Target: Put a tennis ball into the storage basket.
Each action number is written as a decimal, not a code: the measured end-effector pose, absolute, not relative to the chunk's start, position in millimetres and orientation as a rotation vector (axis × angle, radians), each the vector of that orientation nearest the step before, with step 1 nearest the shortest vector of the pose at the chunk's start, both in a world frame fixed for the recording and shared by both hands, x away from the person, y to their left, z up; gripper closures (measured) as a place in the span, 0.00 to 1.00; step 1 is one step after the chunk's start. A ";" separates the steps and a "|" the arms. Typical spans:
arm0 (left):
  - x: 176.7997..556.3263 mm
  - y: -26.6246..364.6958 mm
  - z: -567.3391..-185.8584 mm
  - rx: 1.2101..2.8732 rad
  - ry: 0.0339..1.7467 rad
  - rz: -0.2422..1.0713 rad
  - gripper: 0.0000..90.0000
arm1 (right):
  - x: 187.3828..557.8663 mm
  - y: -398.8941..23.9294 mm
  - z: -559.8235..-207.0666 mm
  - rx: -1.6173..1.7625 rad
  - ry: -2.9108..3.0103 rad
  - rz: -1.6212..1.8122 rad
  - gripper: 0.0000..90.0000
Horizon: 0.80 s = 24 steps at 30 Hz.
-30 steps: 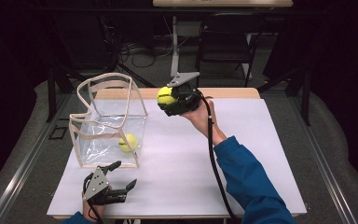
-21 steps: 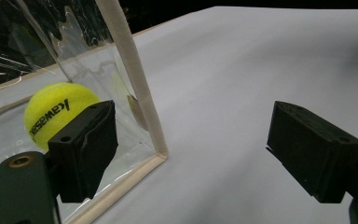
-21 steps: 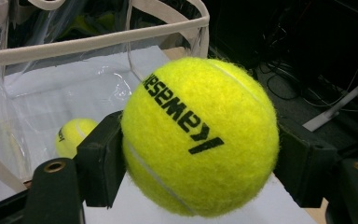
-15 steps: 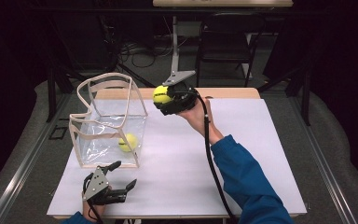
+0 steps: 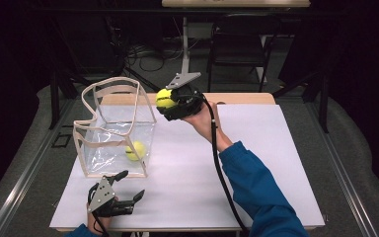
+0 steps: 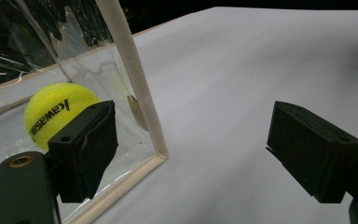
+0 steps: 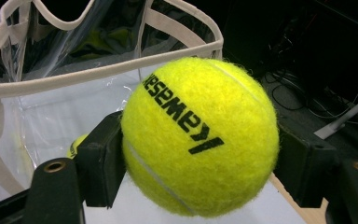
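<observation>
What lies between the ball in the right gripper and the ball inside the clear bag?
In the high view, the clear bag's transparent wall and tan rim stand between the held ball and the inner ball.

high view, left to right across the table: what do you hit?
left gripper → clear bag → tennis ball in the bag → tennis ball clamped in the right gripper → blue sleeve.

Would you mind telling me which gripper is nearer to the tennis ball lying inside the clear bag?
The left gripper. It rests on the table just in front of the clear bag, close to the ball inside. The right gripper is raised beside the bag's top, holding another ball.
</observation>
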State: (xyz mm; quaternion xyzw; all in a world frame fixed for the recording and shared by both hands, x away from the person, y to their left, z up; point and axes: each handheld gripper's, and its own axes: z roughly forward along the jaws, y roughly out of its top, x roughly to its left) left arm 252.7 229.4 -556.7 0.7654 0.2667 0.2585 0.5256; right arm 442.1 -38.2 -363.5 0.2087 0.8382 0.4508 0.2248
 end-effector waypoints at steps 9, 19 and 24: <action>252.5 229.7 -556.4 1.827 0.636 0.617 0.18 | 441.1 -30.4 -360.1 0.560 2.314 1.257 0.29; 252.5 229.4 -556.4 1.829 0.636 0.617 0.18 | 440.8 -24.9 -356.4 0.549 2.311 1.267 0.29; 252.6 229.5 -556.4 1.828 0.636 0.617 0.18 | 443.5 -18.9 -352.5 0.548 2.309 1.276 0.29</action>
